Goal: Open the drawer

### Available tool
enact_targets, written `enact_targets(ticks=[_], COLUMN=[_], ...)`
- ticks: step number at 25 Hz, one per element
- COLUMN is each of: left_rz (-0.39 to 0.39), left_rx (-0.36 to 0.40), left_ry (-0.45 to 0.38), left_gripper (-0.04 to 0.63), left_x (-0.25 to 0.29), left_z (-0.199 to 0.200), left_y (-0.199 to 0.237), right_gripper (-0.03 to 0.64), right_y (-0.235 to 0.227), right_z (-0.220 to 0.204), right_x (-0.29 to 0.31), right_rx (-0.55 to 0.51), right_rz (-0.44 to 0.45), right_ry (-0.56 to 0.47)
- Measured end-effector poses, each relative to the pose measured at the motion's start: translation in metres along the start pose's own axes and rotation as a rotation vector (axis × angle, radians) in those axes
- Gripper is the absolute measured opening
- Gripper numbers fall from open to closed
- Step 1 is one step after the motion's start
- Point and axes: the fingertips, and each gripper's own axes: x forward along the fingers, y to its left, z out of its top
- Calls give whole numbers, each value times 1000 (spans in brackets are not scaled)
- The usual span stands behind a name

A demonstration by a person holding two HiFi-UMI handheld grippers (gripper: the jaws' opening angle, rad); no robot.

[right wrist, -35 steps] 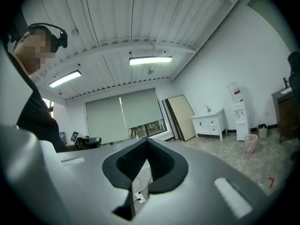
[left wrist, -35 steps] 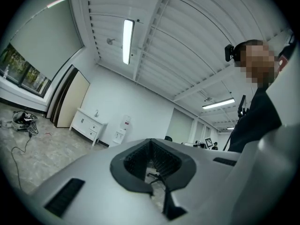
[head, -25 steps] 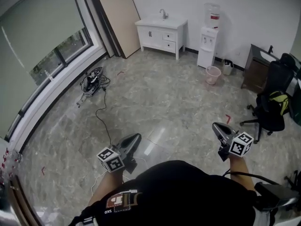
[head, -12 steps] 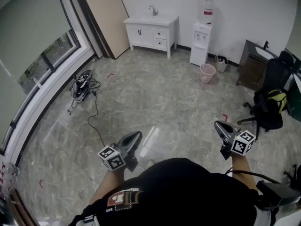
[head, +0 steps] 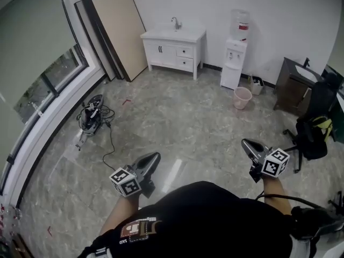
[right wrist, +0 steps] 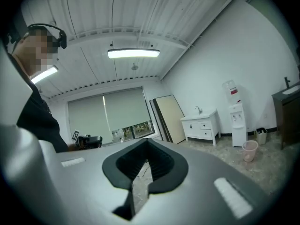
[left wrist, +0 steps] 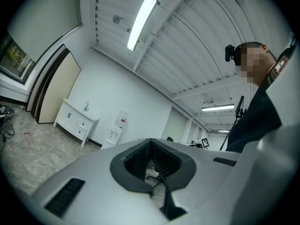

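Fingers [left wrist: 133, 156] on left gripper [head: 155, 156] and right gripper [head: 245, 143] meet, empty; cable tangle [head: 92, 107] and pink bin [head: 242, 98] flank floor [head: 183, 123] before white cabinet [head: 172, 48].

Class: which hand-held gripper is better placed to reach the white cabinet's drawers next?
Probably left. The white cabinet stands far across the floor, more in line with the left hand-held gripper than the right hand-held gripper. Both are shut and empty.

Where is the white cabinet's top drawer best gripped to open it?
Likely its small dark pull, centred on the top drawer front, approached head-on from the room side: the white cabinet backs against the wall. Pull's shape too small to tell.
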Motion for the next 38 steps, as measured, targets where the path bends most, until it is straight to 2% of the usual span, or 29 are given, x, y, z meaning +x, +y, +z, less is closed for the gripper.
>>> enact_targets(ticks=[5, 12, 16, 19, 25, 28, 32, 35, 38], left_rz=[48, 161, 198, 245, 361, 360, 341, 360, 362], left_rx=[8, -75, -54, -16, -20, -17, -5, -15, -60], left_ry=[-40, -53, -85, -140, -196, -245, -216, -192, -213], left_gripper=[0, 0, 0, 0, 0, 0, 0, 0, 0], left_x=[-15, -7, 20, 48, 93, 128, 165, 165, 159], left_z=[27, 23, 39, 66, 98, 119, 131, 128, 129], left_y=[69, 142, 175, 204, 252, 274, 294, 319, 359], right_gripper=[-3, -3, -3, -3, -3, -3, -3, -3, -3], right_y=[-2, -55, -84, -117, -178, -203, -218, -223, -236], right_z=[-8, -7, -6, 20, 85, 100, 109, 98, 80], right_x=[85, 172, 235, 289, 376, 417, 463, 489, 517], right_rx=[-7, 49, 62, 25, -38, -26, -15, -5, 20], right_rz=[57, 114, 209, 283, 399, 444, 490, 508, 471], right_ry=[43, 70, 108, 119, 117, 113, 118, 136, 178])
